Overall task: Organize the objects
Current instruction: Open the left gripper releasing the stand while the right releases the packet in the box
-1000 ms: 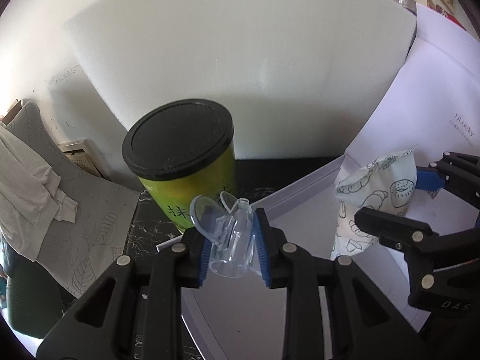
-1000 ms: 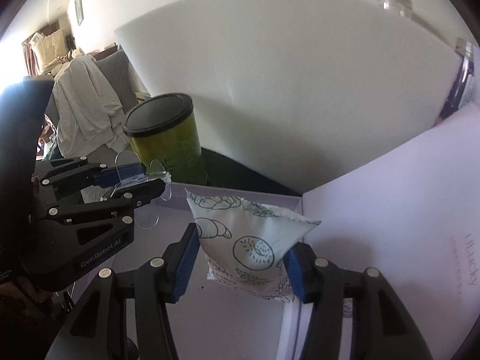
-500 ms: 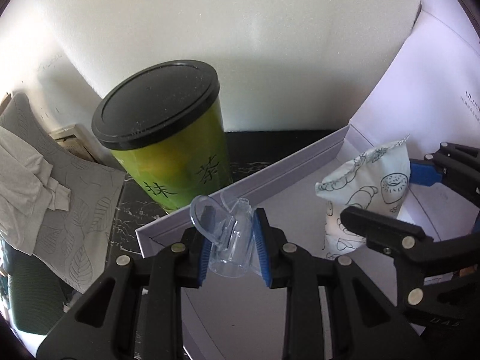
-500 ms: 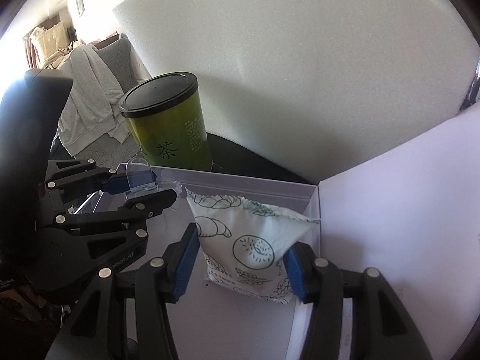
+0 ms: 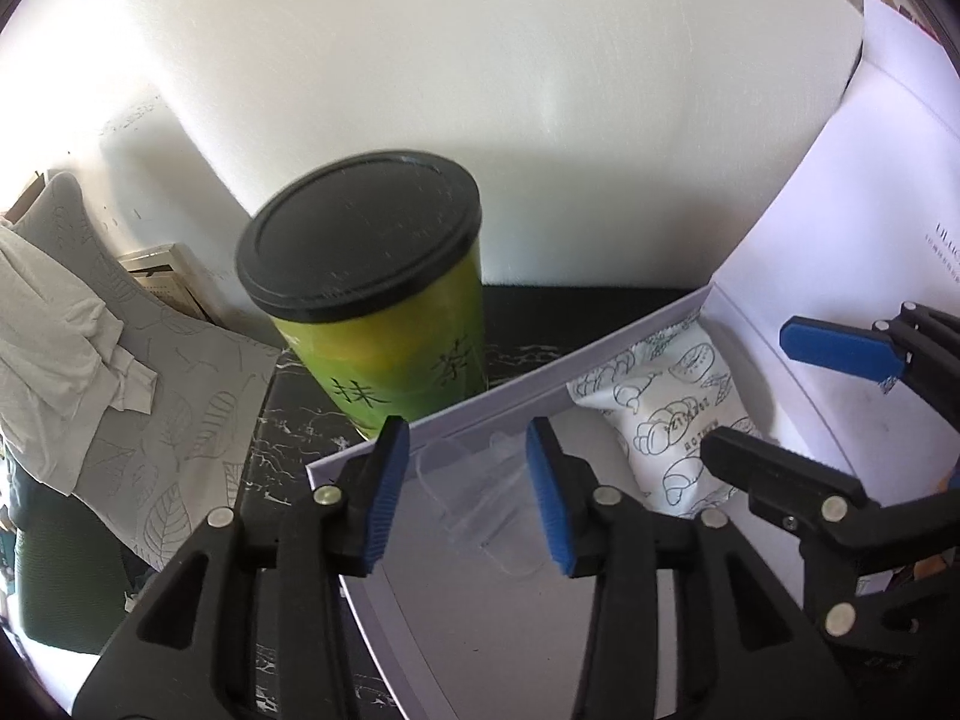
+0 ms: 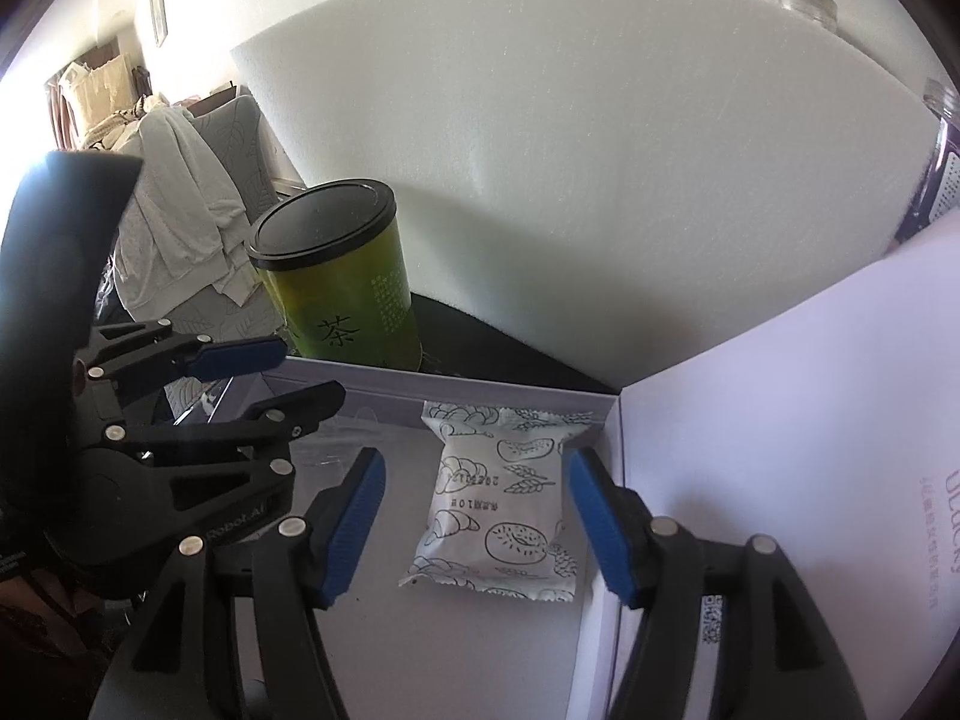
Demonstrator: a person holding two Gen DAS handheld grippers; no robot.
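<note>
A clear plastic piece (image 5: 480, 498) lies on the floor of the pale open box (image 5: 480, 414), near its left corner. My left gripper (image 5: 468, 486) hangs just above it; its jaws are opening and the pads are off the piece. A white snack packet (image 6: 498, 492) printed with pastries lies flat in the box's far right corner, also visible in the left wrist view (image 5: 672, 420). My right gripper (image 6: 477, 519) straddles the packet; its jaws are opening and neither pad touches it. The left gripper (image 6: 294, 378) appears at the left of the right wrist view.
A green tea can (image 5: 384, 324) with a black lid stands just outside the box's far wall. The box's raised lid (image 6: 810, 420) walls off the right side. A white foam board (image 6: 570, 180) stands behind. A cushioned chair with cloth (image 5: 72, 324) is at the left.
Both grippers have let go. The clear piece dropped from the left jaws onto the box floor, and the packet fell from the right jaws to lie flat in the corner.
</note>
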